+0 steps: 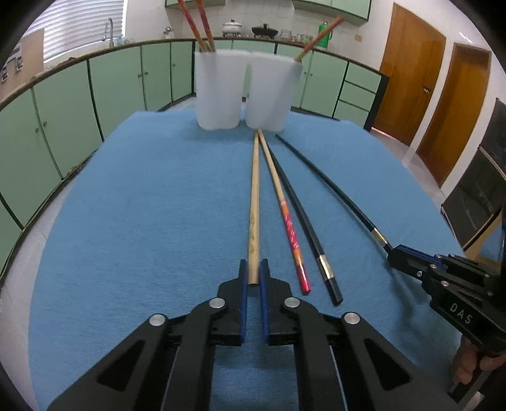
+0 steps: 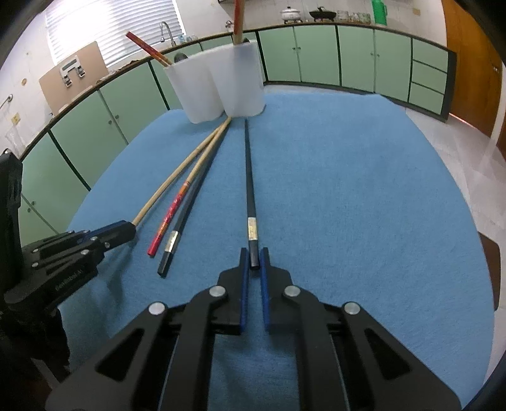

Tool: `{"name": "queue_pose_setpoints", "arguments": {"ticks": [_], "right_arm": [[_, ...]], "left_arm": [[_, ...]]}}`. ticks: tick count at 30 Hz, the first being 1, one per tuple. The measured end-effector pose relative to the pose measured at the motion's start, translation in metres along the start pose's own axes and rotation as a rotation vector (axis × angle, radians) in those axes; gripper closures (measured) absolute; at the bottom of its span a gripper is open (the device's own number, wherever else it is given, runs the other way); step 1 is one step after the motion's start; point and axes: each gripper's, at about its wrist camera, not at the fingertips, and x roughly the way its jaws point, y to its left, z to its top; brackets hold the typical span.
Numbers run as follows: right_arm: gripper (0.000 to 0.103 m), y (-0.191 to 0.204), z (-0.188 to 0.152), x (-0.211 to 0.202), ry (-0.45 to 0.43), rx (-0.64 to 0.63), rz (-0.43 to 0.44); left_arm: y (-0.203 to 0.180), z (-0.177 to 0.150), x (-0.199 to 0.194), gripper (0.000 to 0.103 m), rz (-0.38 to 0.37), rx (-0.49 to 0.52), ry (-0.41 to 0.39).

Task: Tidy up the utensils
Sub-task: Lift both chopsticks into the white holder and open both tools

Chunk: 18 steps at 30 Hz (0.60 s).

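Observation:
Several chopsticks lie on the blue cloth (image 1: 142, 205), pointing toward a white two-compartment holder (image 1: 246, 91) at the far edge. My left gripper (image 1: 253, 268) is shut on the near end of a plain wooden chopstick (image 1: 254, 202). Beside it lie a red-patterned chopstick (image 1: 286, 218) and a black chopstick (image 1: 303, 221). My right gripper (image 2: 253, 259) is shut on the near end of another black chopstick (image 2: 249, 177). The holder (image 2: 221, 85) has red-topped chopsticks (image 1: 199, 22) standing in both compartments.
The cloth covers a round table with its edges close on all sides. Green cabinets (image 1: 63, 104) and a counter with pots (image 1: 232, 27) stand behind. Wooden doors (image 1: 411, 69) are at the right. The other gripper shows in each wrist view (image 2: 79, 246).

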Motion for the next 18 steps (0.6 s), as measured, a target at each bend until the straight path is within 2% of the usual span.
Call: {"name": "queue_pose_setpoints", "arguments": {"ticks": [9, 18], "right_arm": [[0.097, -0.001, 0.023, -0.033, -0.076, -0.023, -0.002], [0.097, 0.002, 0.061, -0.076, -0.176, -0.038, 0.009]], "left_arm": [[0.001, 0.029, -0.049, 0.096, 0.019, 0.011, -0.128], [0.003, 0.065, -0.095, 0.096, 0.012, 0.013, -0.266]]}}
